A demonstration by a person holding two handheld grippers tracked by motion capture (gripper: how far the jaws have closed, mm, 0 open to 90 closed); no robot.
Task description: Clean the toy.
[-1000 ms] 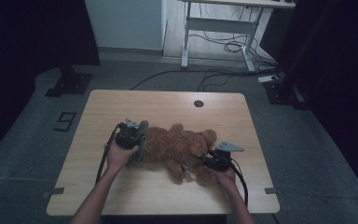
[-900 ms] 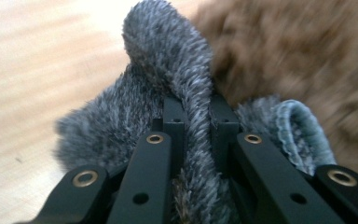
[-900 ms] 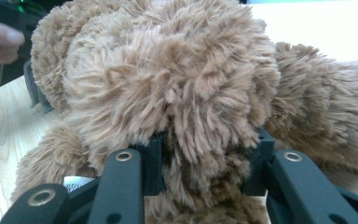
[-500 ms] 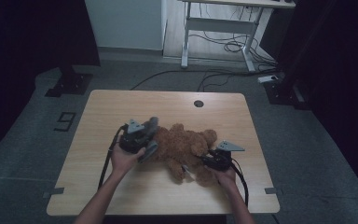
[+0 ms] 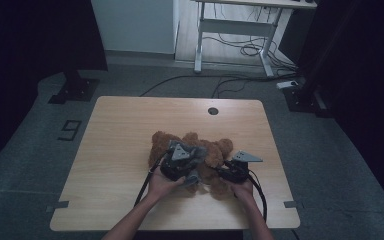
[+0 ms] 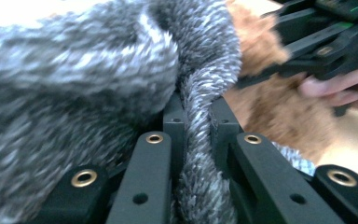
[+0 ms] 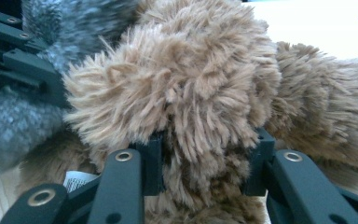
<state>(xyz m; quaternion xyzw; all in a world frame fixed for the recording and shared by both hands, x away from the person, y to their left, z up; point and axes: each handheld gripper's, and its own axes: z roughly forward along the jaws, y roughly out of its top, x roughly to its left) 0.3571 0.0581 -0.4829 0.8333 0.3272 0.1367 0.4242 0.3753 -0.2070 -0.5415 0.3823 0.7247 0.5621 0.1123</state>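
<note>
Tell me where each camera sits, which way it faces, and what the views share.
High view: above the person's side, looking forward and down on the table; both forearms enter from below, left gripper and right gripper on the teddy bear.
Left gripper view: rides that gripper, looking along its jaws pinching grey knit fabric; the other hand shows beyond.
Right gripper view: along its jaws clamping brown fur.
Shared: bear and fabric appear in all three.
</note>
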